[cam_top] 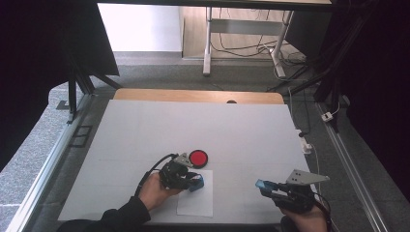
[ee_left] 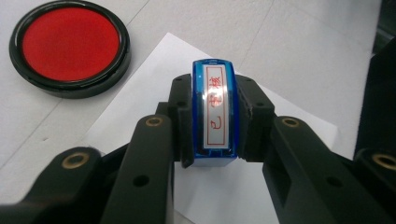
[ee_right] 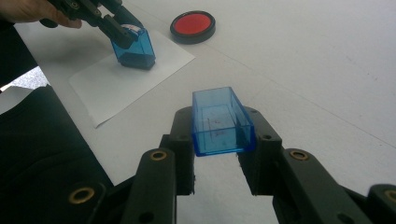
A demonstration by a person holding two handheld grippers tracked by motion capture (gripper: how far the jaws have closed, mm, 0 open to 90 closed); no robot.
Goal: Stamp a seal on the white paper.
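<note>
Stamp [ee_left: 214, 114], a small block of clear blue plastic, sits pinched between the two black jaws of the left gripper [ee_left: 215, 119]. In the left gripper view its top faces the camera: a long white label framed by a thin red line, with red characters running down it, under a glossy cover that catches a streak of light. In the right gripper view the stamp [ee_right: 134, 48] shows as a deeper blue, see-through body that widens toward a dark base, tilted, with that base down on the sheet of white paper [ee_right: 126, 77]. Whether the base presses flat or just meets the sheet I cannot tell. In the high view the stamp [cam_top: 196, 182] lies at the left edge of the paper [cam_top: 197, 200], near the front of the white table [cam_top: 145, 130], in the person's left hand [cam_top: 153, 191].

The ink pad [ee_left: 70, 46], a round black case with a bright red centre, rests on the table just beyond the paper's far corner, apart from the stamp.

The right gripper [ee_right: 223, 126] clamps the stamp's cap [ee_right: 222, 122], an open, hollow box of the same clear blue plastic, with faint red smears inside. It is held off the table, well to the right of the paper, in the right hand [cam_top: 304, 217]
</note>
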